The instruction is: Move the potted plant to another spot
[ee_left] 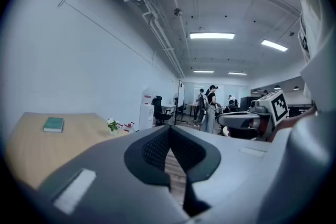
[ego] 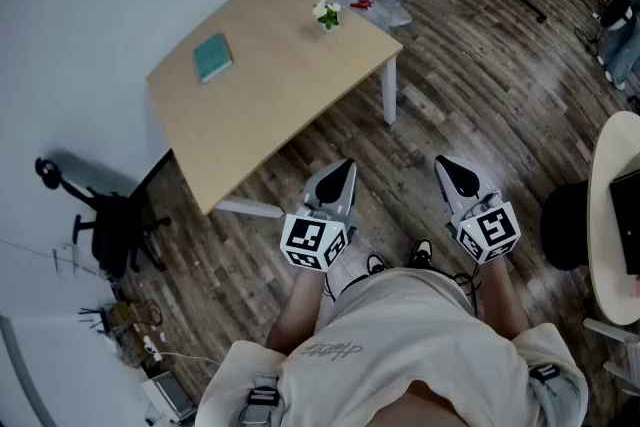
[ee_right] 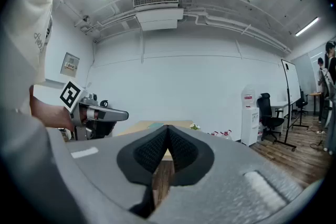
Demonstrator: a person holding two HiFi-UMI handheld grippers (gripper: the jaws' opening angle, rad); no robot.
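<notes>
Pressing together, the textured black jaws of the left gripper (ego: 341, 175) and right gripper (ego: 451, 172) are closed and empty above the wood-plank floor (ego: 480, 65). Well apart, the leafy plant (ego: 327, 15) in its small pot stands near the pale wooden worktop's (ego: 270, 105) far corner.

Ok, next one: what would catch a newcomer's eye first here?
A wooden table, upper left in the head view, carries a small potted plant at its far corner and a teal book. Nearer, over the plank floor, the left gripper and right gripper hang side by side, jaws together, empty.
</notes>
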